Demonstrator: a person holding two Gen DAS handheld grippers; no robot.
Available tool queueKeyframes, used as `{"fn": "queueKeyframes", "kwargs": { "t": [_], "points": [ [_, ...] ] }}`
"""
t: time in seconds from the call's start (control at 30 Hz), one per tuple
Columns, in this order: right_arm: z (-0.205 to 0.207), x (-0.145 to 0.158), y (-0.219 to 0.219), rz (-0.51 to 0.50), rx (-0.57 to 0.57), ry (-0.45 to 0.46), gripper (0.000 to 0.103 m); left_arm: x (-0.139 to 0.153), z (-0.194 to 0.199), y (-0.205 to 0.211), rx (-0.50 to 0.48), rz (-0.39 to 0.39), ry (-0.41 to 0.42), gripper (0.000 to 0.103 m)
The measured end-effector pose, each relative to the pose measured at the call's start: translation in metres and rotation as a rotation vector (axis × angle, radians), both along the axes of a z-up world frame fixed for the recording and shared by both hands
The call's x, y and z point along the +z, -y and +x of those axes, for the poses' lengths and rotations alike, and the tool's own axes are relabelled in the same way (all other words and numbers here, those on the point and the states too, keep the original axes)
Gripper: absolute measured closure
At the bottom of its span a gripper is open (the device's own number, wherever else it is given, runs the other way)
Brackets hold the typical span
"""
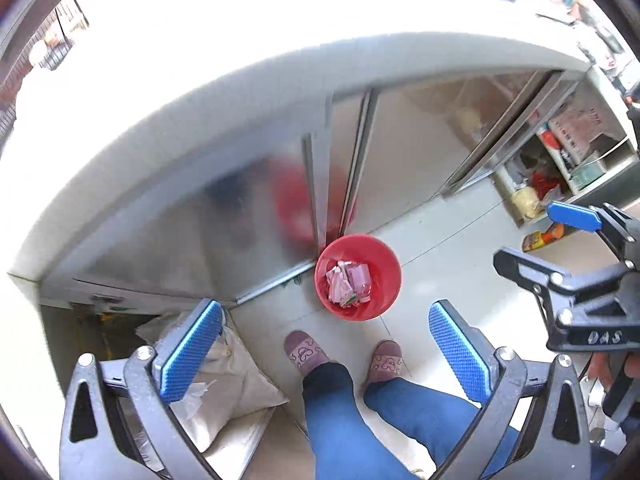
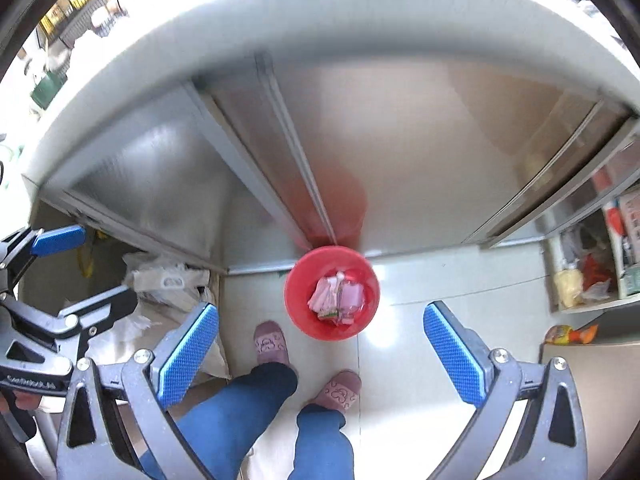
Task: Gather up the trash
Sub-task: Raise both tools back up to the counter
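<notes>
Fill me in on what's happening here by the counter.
A person stands on the tiled floor holding a gripper in each hand, both pointing down at a red bin set against the steel cabinet. The bin holds pink wrappers. The left gripper and right gripper are both open and empty, well above the bin, so the trash looks already dropped in.

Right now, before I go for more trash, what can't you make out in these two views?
- Countertop: washed out by glare in both views; any trash there is invisible.
- Wrappers in the red bin: too small to identify.
- Open shelf items: blurred, cut off by the right gripper.
- White sacks: partly hidden by gripper fingers.
</notes>
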State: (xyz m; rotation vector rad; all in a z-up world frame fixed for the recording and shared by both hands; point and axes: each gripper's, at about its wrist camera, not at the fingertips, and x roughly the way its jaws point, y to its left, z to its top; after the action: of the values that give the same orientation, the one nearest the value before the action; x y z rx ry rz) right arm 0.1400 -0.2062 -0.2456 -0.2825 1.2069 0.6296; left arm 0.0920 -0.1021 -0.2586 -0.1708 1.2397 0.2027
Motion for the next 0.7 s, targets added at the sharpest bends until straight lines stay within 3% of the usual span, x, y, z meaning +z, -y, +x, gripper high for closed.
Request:
{"fn": "queueKeyframes", "kwargs": {
  "t": [0.27, 0.7],
  "points": [
    [-0.008, 0.068, -0.002, 0.036, 0.012, 0.058, 0.0, 0.073, -0.013, 0.001, 0.012, 0.093, 0.056, 0.0],
    [0.0, 0.142, -0.036, 0.104, 0.082, 0.168, 0.001, 0.169, -0.018, -0.053, 0.103, 0.117, 0.201, 0.0]
  ]
}}
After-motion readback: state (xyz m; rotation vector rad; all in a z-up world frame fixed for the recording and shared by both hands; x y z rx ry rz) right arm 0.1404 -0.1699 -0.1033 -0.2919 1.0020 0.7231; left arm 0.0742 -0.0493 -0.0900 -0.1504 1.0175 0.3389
